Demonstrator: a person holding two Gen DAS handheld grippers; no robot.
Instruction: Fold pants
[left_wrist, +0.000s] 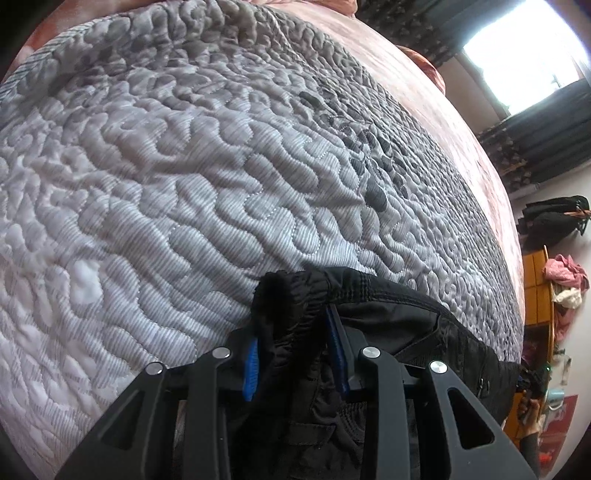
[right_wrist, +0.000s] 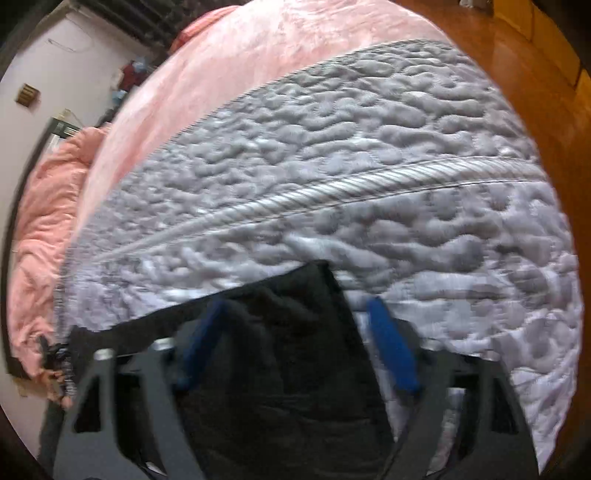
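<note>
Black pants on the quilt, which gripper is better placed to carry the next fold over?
Left, probably: the left gripper has the pants waistband bunched between its fingers. The right gripper stands open.

No lettering, label, brand or number can be read in either view; the fabrics and the room's far objects show none that is legible.

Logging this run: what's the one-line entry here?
left tool: clamps black pants | right tool: open, straddling pants | surface: grey quilt
</note>
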